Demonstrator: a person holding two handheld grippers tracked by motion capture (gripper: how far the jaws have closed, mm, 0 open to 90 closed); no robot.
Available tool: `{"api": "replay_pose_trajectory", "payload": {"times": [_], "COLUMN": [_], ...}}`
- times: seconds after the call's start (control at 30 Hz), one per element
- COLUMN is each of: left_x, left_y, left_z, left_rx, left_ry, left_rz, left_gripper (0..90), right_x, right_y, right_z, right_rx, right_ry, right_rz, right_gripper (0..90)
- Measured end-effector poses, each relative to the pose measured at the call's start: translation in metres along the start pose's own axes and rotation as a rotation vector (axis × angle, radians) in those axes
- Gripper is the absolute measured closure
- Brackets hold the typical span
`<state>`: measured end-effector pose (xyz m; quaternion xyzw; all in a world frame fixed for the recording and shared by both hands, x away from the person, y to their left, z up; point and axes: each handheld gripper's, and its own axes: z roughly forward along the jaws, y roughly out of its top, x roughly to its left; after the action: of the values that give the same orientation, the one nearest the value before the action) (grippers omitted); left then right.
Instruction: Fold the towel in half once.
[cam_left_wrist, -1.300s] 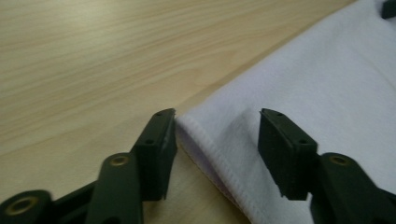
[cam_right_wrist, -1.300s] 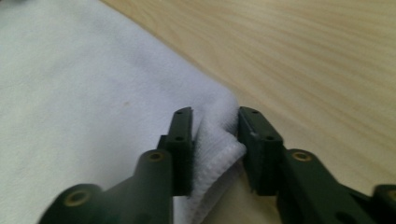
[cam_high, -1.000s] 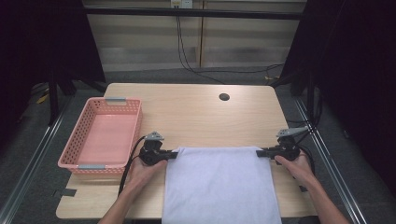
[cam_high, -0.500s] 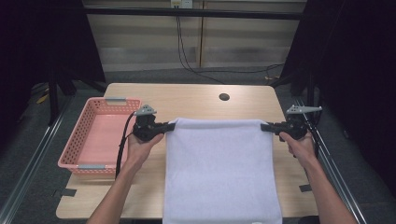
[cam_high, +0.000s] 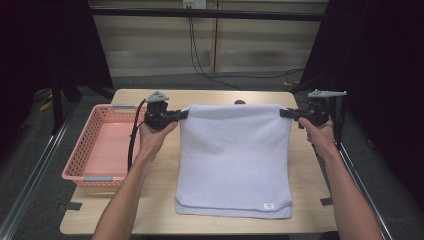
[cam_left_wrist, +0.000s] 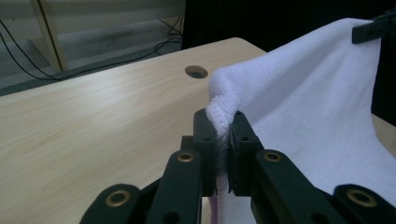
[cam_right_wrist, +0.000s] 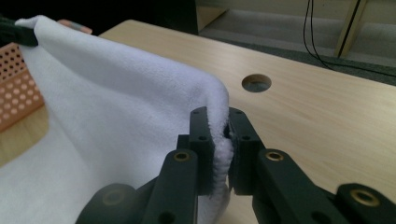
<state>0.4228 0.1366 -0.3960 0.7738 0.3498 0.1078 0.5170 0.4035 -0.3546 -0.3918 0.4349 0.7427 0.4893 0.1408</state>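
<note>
In the high view the left tongs and right tongs each pinch a top corner of the white towel, which hangs stretched between them over the desk, its lower edge folded on the wood at 6 o'clock, with the pink basket at 9 o'clock. In the left gripper view the tongs are clamped tight on a bunched towel corner. In the right gripper view the tongs are closed on the towel edge, the desk hole at 1 o'clock
</note>
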Motion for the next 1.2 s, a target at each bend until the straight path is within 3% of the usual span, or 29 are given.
{"api": "replay_pose_trajectory", "payload": {"times": [0.13,0.17,0.27,0.3,0.37,0.43,0.47,0.53,0.6,0.67,0.7,0.83,0.9,0.93,1.03,1.1,1.17,1.2], "left_x": [-0.003,-0.008,-0.015,-0.021,-0.030,-0.039,-0.039,-0.053,-0.058,-0.063,-0.066,-0.072,-0.073,-0.076,-0.080,-0.081,-0.083,-0.083], "left_y": [-0.012,-0.021,-0.029,-0.037,-0.042,-0.048,-0.048,-0.060,-0.070,-0.083,-0.090,-0.118,-0.123,-0.129,-0.140,-0.145,-0.147,-0.150], "left_z": [-0.006,-0.010,-0.014,-0.020,-0.026,-0.035,-0.035,-0.046,-0.051,-0.056,-0.058,-0.061,-0.062,-0.062,-0.062,-0.066,-0.070,-0.073], "left_rx": [-0.001,-0.003,0.008,-0.021,-0.008,-0.028,-0.028,-0.022,-0.019,-0.020,-0.008,0.041,0.052,0.088,0.158,0.177,0.195,0.202], "left_ry": [-0.016,-0.026,-0.021,-0.056,-0.057,-0.093,-0.093,-0.107,-0.112,-0.149,-0.142,-0.166,-0.167,-0.195,-0.202,-0.201,-0.180,-0.195], "left_rz": [-0.006,-0.003,0.015,-0.001,0.042,0.049,0.049,0.077,0.075,0.048,0.059,0.034,0.036,0.039,0.055,0.046,0.075,0.062], "left_gripper": [84.1,84.0,84.1,84.1,84.0,82.9,82.8,82.8,82.8,83.0,83.0,83.0,83.0,83.0,81.6,81.9,81.3,81.0], "right_x": [0.010,0.022,0.033,0.037,0.043,0.049,0.049,0.061,0.070,0.079,0.082,0.095,0.100,0.102,0.105,0.107,0.112,0.115], "right_y": [-0.008,-0.019,-0.034,-0.040,-0.047,-0.056,-0.056,-0.069,-0.082,-0.098,-0.105,-0.135,-0.147,-0.150,-0.155,-0.158,-0.161,-0.163], "right_z": [-0.005,-0.011,-0.019,-0.025,-0.033,-0.044,-0.044,-0.057,-0.062,-0.065,-0.066,-0.066,-0.066,-0.065,-0.067,-0.068,-0.069,-0.070], "right_rx": [0.022,0.040,0.057,0.057,0.064,0.057,0.057,0.045,0.053,0.063,0.073,0.117,0.140,0.162,0.180,0.191,0.224,0.240], "right_ry": [0.011,0.032,0.058,0.061,0.080,0.094,0.094,0.123,0.138,0.157,0.165,0.187,0.199,0.196,0.191,0.200,0.218,0.216], "right_rz": [-0.028,-0.066,-0.083,-0.087,-0.097,-0.101,-0.101,-0.102,-0.107,-0.101,-0.101,-0.083,-0.075,-0.089,-0.096,-0.100,-0.130,-0.144], "right_gripper": [82.6,82.6,82.6,82.5,82.4,82.3,82.3,82.0,81.7,81.4,81.4,80.6,79.7,79.1,77.9,76.7,73.3,72.1]}}
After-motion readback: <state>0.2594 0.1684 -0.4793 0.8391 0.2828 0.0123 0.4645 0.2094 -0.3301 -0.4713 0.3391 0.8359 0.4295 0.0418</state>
